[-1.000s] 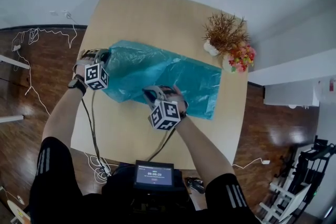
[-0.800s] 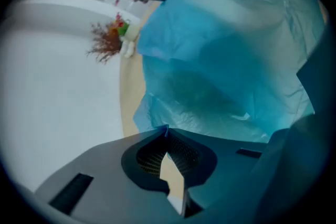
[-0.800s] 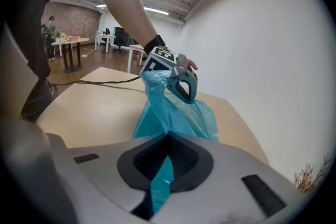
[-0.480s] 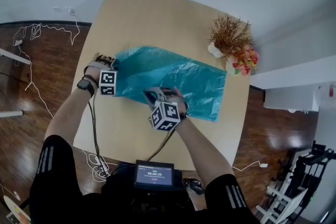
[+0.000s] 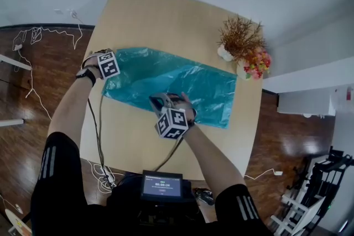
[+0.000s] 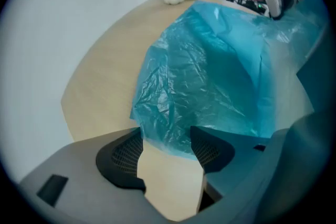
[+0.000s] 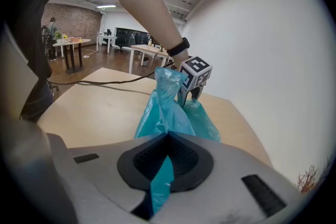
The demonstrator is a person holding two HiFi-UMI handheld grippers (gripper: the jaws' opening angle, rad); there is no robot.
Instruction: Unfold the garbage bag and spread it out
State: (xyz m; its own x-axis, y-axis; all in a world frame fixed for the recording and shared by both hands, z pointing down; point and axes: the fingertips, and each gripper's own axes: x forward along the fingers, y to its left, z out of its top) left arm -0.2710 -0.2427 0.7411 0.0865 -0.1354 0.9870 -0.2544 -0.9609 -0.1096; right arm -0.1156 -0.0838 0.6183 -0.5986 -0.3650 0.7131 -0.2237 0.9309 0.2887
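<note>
The teal garbage bag [image 5: 182,81] lies spread across the middle of the wooden table [image 5: 144,14], mostly flat with wrinkles. My left gripper [image 5: 106,59] is at the bag's left end near the table's left edge. Its jaws are opening: in the left gripper view they stand wide apart [image 6: 167,147], with the bag's edge [image 6: 173,134] loose between the tips and touching neither pad. My right gripper [image 5: 161,101] is at the bag's near edge, shut on a fold of the bag [image 7: 160,181] that runs between its pads. The right gripper view shows the bag [image 7: 168,107] stretching toward the left gripper [image 7: 190,93].
Two pots of dried and coloured flowers [image 5: 240,38] [image 5: 254,61] stand at the table's right edge, just beyond the bag's far right corner. A small screen [image 5: 162,185] sits at my waist. Cables [image 5: 33,36] lie on the wooden floor at left.
The left gripper moved toward the table's left edge, drawing the bag flatter, then its jaws parted and let go of the bag's end. The right gripper stayed put, still clamped.
</note>
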